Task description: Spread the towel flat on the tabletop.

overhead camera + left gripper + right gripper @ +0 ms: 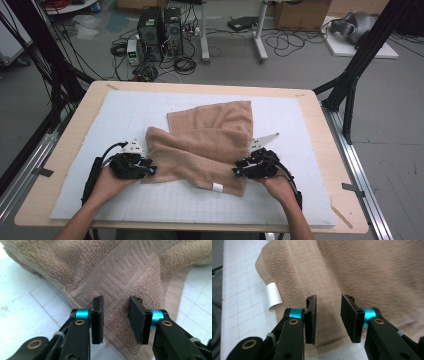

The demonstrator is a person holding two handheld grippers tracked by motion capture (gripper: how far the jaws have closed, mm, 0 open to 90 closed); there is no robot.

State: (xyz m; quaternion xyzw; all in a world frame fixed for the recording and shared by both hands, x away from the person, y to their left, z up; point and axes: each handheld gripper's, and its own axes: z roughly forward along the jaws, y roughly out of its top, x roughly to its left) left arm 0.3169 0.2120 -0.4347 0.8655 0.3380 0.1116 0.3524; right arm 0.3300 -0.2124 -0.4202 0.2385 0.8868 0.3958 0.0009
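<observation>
A: Logging the left gripper [150, 170] first. How are its jaws standing?

B: They are standing apart with a narrow gap, pads pressing on nothing. In the left gripper view the brown towel [117, 272] is lying just ahead of and under the tips [116, 315], its woven border band running straight across the gap between the pads. No cloth is being pinched.

A: And the right gripper [239, 171]?

B: Same reading. Jaws are sitting parted to a narrow gap, nothing clamped. In the right gripper view the towel [367, 272] is spreading ahead of the tips [328, 315] and beneath them. A white label [274, 293] is sticking out of the towel's edge, off to the left of this gripper's left jaw.

A: Where is the towel lying relative to both, seen from above?

B: The towel [207, 142] is lying folded and rumpled between the two grippers, each one meeting a near side edge of it. The label [217, 187] is showing at the near edge, just inward of the right gripper. Everything is resting on the white gridded mat [125, 115], which is reaching out beyond both grippers on the wooden table [75, 125].

A: Hands?

B: One hand is gripping each tool from behind.
</observation>
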